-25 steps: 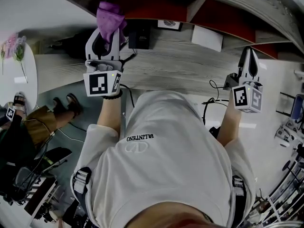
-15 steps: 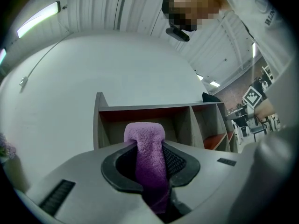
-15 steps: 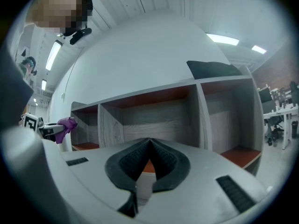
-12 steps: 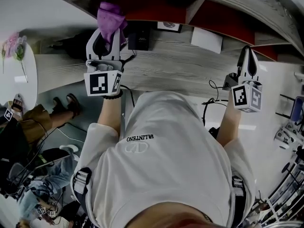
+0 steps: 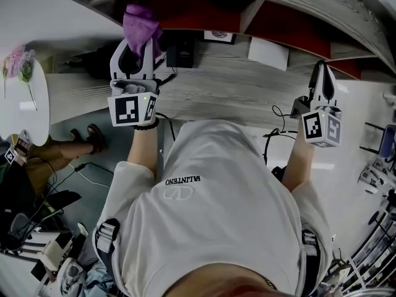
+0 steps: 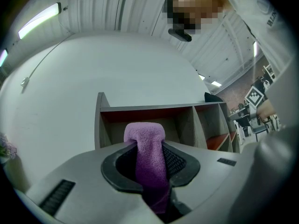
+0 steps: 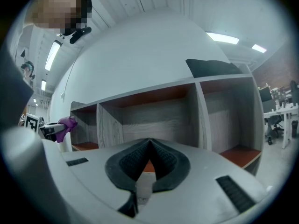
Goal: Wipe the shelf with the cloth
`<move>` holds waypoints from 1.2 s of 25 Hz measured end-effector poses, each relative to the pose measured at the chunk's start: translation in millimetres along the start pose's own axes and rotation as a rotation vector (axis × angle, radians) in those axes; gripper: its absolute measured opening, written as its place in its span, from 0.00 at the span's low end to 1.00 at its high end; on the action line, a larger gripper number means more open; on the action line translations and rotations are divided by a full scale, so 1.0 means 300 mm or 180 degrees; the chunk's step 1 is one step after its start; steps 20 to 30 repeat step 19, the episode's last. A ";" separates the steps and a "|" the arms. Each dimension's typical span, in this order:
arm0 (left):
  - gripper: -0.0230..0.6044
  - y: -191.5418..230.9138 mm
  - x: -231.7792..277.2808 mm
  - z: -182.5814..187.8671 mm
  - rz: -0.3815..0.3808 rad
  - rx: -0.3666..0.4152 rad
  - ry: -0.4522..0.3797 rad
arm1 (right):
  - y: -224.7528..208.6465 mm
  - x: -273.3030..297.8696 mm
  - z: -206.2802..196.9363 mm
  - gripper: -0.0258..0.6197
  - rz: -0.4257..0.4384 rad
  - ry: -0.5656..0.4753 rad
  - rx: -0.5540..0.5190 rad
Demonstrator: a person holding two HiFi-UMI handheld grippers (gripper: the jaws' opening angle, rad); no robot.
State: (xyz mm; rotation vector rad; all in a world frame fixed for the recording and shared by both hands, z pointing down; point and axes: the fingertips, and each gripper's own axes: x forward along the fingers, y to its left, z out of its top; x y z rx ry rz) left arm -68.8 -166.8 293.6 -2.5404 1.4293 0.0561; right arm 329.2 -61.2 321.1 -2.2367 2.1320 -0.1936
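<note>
Cloth point(image 6: 145, 158), purple, gripped in left tongs point(image 5: 135, 41) at left end of shelf point(image 6: 181, 125) | right tongs point(image 5: 322, 67) closed, empty

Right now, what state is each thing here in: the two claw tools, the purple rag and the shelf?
purple cloth: pinched between the left gripper's jaws, bunched end poking past their tips.
left gripper: shut on the purple cloth, raised at the shelf's left end; cannot tell if the cloth touches it.
right gripper: jaws together, nothing between them.
shelf: open-fronted, divided into compartments.
</note>
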 end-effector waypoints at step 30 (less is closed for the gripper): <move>0.18 0.005 0.001 0.000 -0.0008 0.0002 -0.0029 | 0.003 0.000 0.005 0.04 -0.0008 -0.0015 0.0018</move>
